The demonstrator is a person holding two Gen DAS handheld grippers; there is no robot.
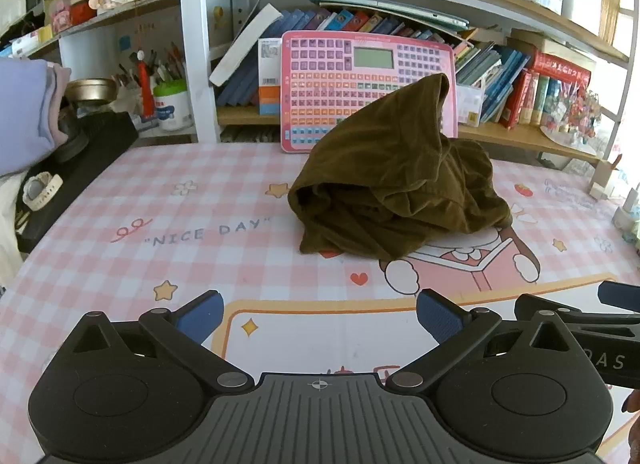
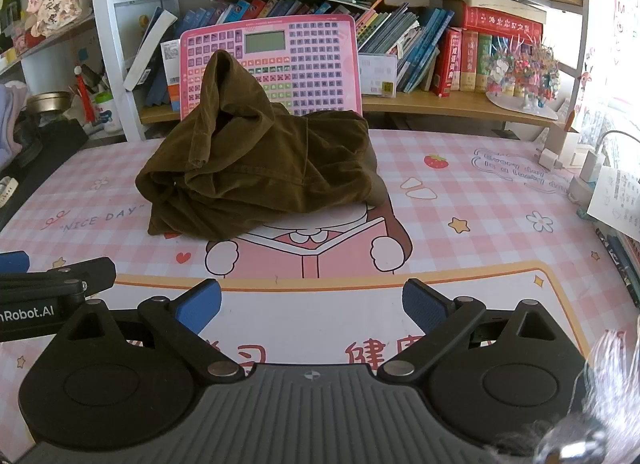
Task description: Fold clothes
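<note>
An olive-brown garment lies crumpled in a heap on the pink checked desk mat, one part propped up against a pink keyboard toy behind it. In the right wrist view the same garment sits left of centre on the mat. My left gripper hovers open near the front of the desk, well short of the garment, with nothing between its blue pads. My right gripper is also open and empty, beside the left one, whose arm shows at the left edge.
A pink keyboard toy leans against the bookshelf at the back. A black box with a watch sits at the left edge, with folded lilac cloth above it. Chargers and papers crowd the right side.
</note>
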